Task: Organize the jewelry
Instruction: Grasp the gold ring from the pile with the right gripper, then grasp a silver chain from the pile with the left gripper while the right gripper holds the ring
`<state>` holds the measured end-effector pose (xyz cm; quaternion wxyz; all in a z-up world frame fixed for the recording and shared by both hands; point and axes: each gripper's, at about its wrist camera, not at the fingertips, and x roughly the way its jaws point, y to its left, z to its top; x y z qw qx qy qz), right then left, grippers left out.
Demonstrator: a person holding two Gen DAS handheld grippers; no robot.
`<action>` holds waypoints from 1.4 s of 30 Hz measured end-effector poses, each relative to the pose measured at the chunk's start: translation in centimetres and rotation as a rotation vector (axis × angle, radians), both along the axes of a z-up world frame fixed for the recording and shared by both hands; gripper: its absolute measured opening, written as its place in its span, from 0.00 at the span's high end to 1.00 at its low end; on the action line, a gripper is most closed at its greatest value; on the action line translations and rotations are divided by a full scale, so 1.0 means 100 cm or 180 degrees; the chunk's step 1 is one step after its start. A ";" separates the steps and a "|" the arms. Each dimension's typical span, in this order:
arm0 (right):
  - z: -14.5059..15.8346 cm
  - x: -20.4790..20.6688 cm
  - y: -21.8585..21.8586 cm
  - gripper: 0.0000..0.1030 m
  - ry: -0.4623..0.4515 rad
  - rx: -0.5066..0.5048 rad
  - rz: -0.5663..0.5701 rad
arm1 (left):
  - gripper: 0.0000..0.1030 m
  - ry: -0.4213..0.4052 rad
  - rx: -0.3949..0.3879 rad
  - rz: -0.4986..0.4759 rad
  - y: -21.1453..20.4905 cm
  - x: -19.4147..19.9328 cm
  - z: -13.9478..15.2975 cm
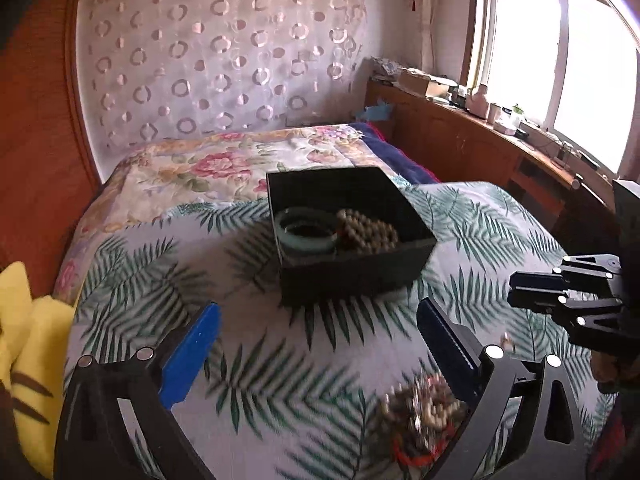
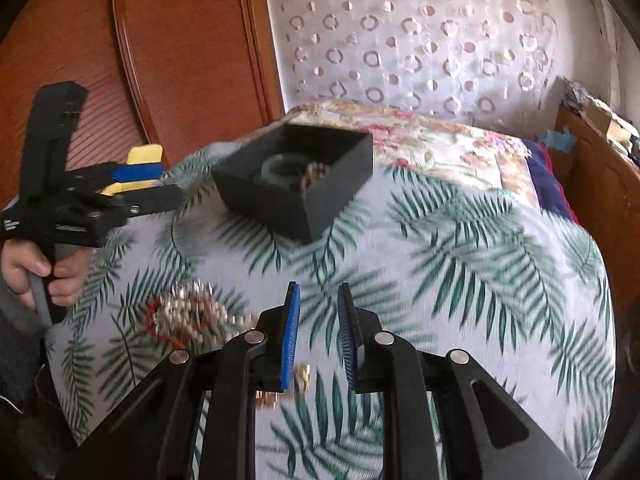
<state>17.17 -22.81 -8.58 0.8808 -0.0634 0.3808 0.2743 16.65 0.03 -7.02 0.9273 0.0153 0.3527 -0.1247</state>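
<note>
A black open box (image 1: pixel 352 236) stands on the leaf-print bedspread (image 1: pixel 256 368). It holds a pale green bangle (image 1: pixel 306 230) and a wooden bead string (image 1: pixel 368 232). The box also shows in the right wrist view (image 2: pixel 296 176). A tangled pile of beaded jewelry with a red cord (image 1: pixel 420 420) lies on the spread near my left gripper's right finger; it also shows in the right wrist view (image 2: pixel 188 316). Small gold pieces (image 2: pixel 302 376) lie under my right gripper. My left gripper (image 1: pixel 320 344) is wide open and empty. My right gripper (image 2: pixel 318 336) has a narrow gap and holds nothing.
A yellow plush (image 1: pixel 24 360) lies at the spread's left edge. A floral quilt (image 1: pixel 240 168) lies behind the box. A wooden wardrobe (image 2: pixel 140 60) stands at the left, and a wooden sill cabinet with bottles (image 1: pixel 500 128) runs under the window at the right.
</note>
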 end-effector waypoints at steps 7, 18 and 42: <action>-0.014 -0.017 -0.005 0.79 0.0090 -0.0116 -0.0023 | 0.08 0.0059 -0.0041 0.0014 0.001 -0.035 -0.010; -0.034 -0.016 0.004 0.82 0.0232 -0.0278 -0.0061 | 0.08 0.0191 -0.0009 -0.0006 0.004 -0.063 -0.026; -0.017 -0.081 -0.011 0.95 -0.0080 0.0064 -0.0165 | 0.48 0.0340 -0.0140 -0.0302 -0.023 -0.066 -0.032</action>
